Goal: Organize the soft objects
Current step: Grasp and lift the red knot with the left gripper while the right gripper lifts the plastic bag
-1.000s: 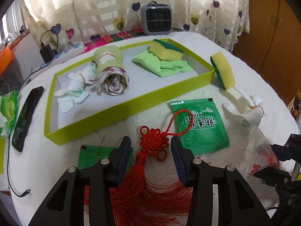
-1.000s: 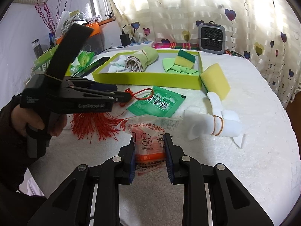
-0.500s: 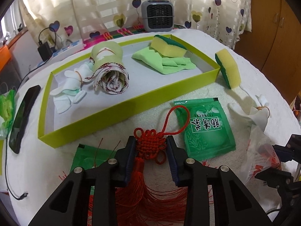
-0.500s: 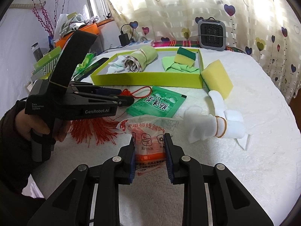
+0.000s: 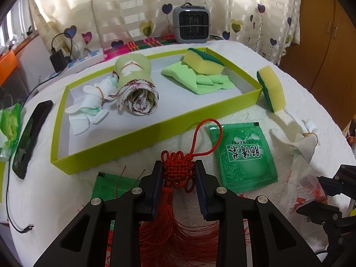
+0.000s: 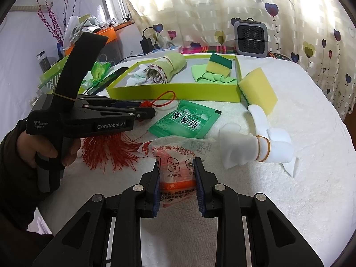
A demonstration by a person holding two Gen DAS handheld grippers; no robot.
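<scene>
Left tool (image 5: 179, 173) clamped on the woven head of the red knot tassel (image 5: 178, 173), both pads touching the knot; loop cord curls far-right over the corner of a green sachet (image 5: 243, 155); fringe fans out near, under the tool arms; tassel lies on the white towelled bench (image 6: 289, 200), just near of the tray.

Right tool (image 6: 176, 181) closed on a clear plastic packet (image 6: 175, 155) with red print, packet crumpled between the pads, resting on the bench.

Count:
- green sachets: two; one right of the knot, a second (image 5: 109, 185) partly under the left tool
- sponges, yellow with green backing: two; one (image 5: 203, 61) in the tray on a folded green cloth (image 5: 193, 80), one (image 5: 271, 87) leaning outside against the tray's right end
- white sock bundles with rubber bands: two; one (image 5: 91, 106) in the tray's left part, one (image 6: 255, 146) on the bench right of the packet
- rolled patterned towel (image 5: 135, 89): one, in the tray beside the socks
- lime-green tray (image 5: 133, 142): one, shallow, pale floor

Far edge: grey heater (image 5: 191, 24); dark phone (image 5: 29, 133) left of the tray.
</scene>
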